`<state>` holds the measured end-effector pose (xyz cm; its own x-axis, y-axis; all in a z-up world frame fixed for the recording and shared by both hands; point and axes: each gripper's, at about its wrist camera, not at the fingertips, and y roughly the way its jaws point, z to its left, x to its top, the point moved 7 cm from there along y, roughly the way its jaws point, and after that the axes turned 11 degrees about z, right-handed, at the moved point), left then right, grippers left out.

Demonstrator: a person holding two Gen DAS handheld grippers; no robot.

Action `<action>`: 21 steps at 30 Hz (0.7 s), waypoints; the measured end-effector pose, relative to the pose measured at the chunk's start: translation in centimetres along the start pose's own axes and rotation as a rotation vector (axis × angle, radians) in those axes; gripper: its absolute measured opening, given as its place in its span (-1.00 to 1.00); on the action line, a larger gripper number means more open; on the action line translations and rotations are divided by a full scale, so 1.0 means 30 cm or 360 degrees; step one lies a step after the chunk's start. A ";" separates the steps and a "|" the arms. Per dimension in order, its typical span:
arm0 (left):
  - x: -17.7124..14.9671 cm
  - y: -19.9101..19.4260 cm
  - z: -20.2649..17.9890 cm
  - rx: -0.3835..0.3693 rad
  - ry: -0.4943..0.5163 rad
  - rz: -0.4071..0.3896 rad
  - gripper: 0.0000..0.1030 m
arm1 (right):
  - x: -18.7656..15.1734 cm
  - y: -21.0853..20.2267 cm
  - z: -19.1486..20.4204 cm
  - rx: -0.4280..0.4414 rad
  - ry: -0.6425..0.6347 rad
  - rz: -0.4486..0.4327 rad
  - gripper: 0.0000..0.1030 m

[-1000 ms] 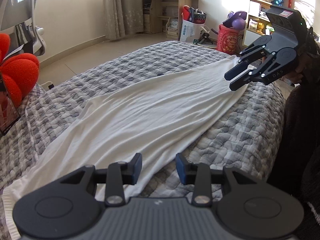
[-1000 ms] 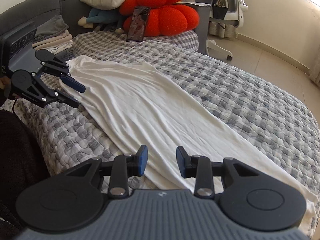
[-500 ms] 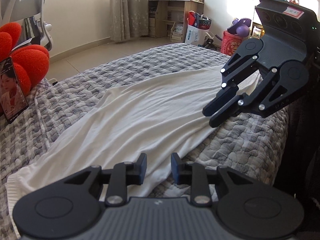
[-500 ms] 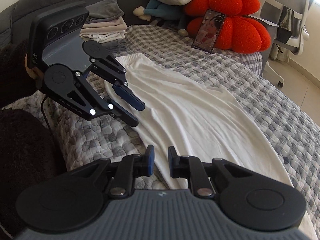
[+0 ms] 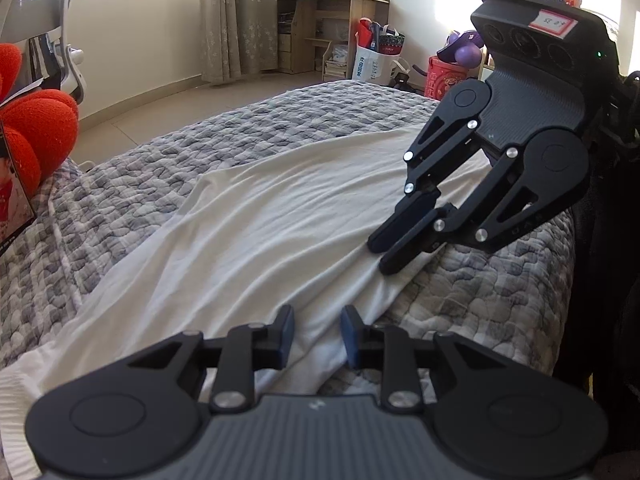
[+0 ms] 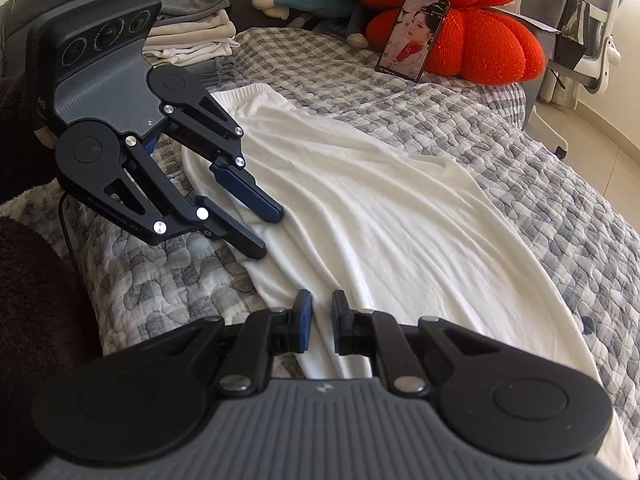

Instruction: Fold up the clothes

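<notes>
The left tongs (image 5: 314, 334) and right tongs (image 6: 319, 322) sat at the near long edge of one white garment (image 5: 256, 240), both pairs of jaws closing with that edge between them; neither pair looked fully clenched on the cloth yet. The garment lay stretched flat along the grey quilted bed (image 5: 280, 120). To do the pinch well, I judged each pair should bite only the top layer, not the quilt, and both should lift together so the edge stays straight. Counted: two tongs, one garment spread out, one stack of folded clothes (image 6: 192, 36), one red cushion (image 6: 472, 28), one phone (image 6: 414, 36).
</notes>
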<state>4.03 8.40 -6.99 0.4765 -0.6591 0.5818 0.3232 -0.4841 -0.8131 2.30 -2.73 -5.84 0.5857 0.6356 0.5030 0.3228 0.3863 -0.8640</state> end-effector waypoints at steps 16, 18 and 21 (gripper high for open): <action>-0.035 -0.072 -0.088 0.0017 0.0186 -0.0004 -1.00 | -0.029 -0.034 0.044 0.0227 0.0025 0.0020 -0.99; -0.051 -0.058 -0.088 0.0017 0.0182 0.0027 -1.00 | -0.034 -0.028 0.043 0.0227 0.0024 0.0030 -0.99; -0.061 -0.042 -0.082 -0.0003 0.0152 0.0044 -1.00 | -0.038 -0.014 0.040 0.0230 0.0031 0.0047 -0.98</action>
<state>0.74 8.81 -6.99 0.4052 -0.7241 0.5581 0.3095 -0.4658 -0.8290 0.60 -2.81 -6.02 0.6080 0.6356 0.4757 0.1957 0.4607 -0.8657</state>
